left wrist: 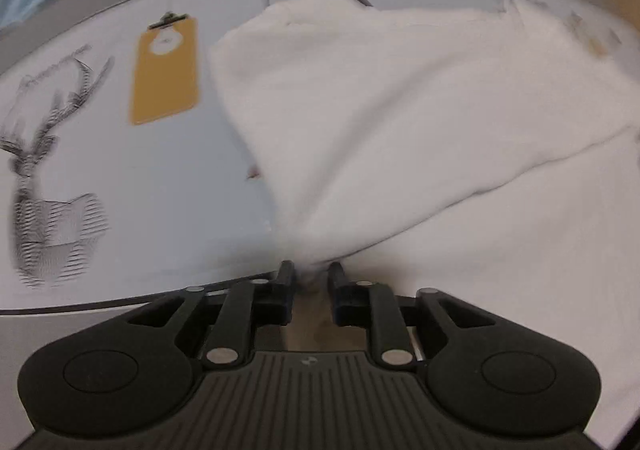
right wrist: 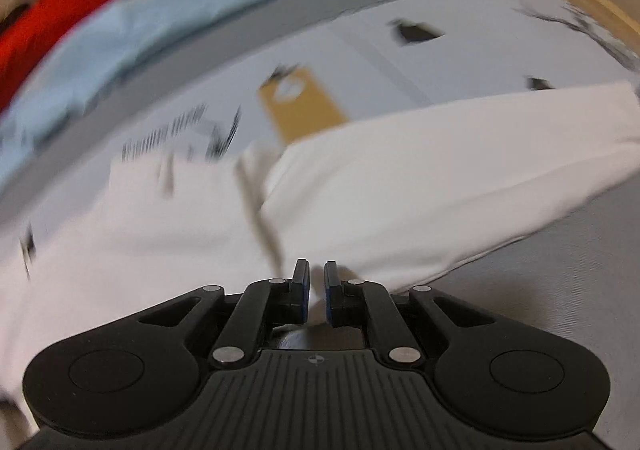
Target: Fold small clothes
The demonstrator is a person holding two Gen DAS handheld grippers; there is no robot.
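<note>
A white garment (left wrist: 400, 110) lies on a pale printed mat (left wrist: 160, 190), with one layer folded over in a diagonal ridge. That ridge narrows to a bunched corner right at my left gripper (left wrist: 312, 270). The left jaws stand apart with this corner between the tips, and the pads do not press on it. In the right wrist view the same white garment (right wrist: 400, 190) spreads under my right gripper (right wrist: 317, 270). Its blue-padded jaws are parted by a narrow slit, with white cloth showing through and no visible grip. This view is blurred.
The mat carries a deer drawing (left wrist: 52, 170) and a yellow tag print (left wrist: 166, 70). Beyond it lie light blue cloth (right wrist: 140, 30) and a red item (right wrist: 48, 22). Grey tabletop (right wrist: 560, 290) shows at the right, past the garment's edge.
</note>
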